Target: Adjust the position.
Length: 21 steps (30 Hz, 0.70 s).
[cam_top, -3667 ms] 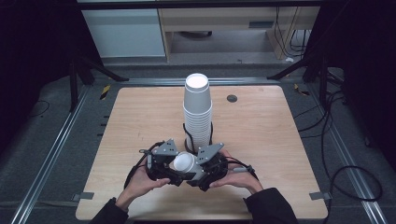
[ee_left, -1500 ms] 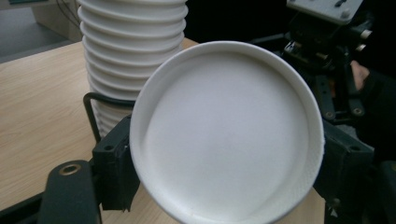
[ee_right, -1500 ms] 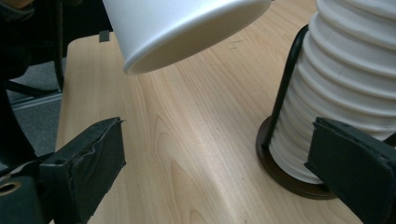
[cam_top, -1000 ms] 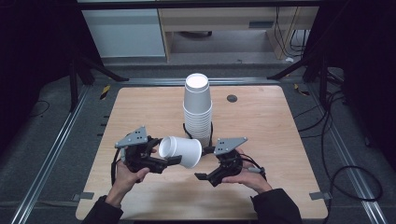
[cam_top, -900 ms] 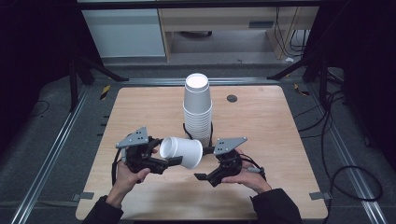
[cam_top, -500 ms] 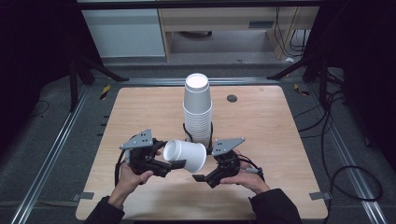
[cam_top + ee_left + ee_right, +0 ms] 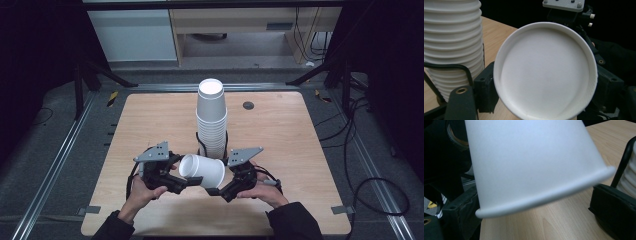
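I hold a single white paper cup (image 7: pixel 202 170) on its side just above the tabletop (image 7: pixel 300 135), between my two grippers and just in front of the tall stack of cups (image 7: pixel 212 117). The left gripper (image 7: pixel 192 181) has its fingers (image 7: pixel 486 91) nearly closed, pinching the cup at its closed base end, so the base disc faces the left gripper view. The right gripper (image 7: pixel 216 190) sits at the cup's rim end, with the rim between its fingers (image 7: pixel 616 207); I cannot tell whether they press on it.
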Motion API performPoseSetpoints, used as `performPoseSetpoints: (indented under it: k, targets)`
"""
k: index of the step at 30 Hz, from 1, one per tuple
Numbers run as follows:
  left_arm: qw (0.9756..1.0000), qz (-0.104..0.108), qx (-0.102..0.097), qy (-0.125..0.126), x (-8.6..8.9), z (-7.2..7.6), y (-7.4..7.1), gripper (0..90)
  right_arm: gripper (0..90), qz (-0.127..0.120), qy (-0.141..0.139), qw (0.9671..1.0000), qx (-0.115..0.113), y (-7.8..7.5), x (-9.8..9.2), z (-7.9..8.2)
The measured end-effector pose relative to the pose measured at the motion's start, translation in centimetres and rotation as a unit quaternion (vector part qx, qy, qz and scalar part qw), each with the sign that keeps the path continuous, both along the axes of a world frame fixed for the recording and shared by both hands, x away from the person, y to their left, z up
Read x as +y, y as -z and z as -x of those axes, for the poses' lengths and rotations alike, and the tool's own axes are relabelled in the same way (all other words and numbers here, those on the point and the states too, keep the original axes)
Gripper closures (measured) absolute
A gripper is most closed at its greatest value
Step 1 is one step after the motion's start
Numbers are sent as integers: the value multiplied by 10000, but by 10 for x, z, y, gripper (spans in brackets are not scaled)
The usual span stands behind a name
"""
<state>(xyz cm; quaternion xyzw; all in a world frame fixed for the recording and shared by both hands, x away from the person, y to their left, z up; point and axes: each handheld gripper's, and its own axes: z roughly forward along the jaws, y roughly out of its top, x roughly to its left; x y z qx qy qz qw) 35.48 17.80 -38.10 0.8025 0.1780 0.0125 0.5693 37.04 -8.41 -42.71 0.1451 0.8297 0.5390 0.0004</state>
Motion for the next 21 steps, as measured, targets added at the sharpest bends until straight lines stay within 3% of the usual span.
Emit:
performPoseSetpoints:
  k: [21]
  targets:
    - [9996, -157, 83, 206, -8, 0, 7, 219, 73, 86, -223, 9996, -122, 4, 6, 4]
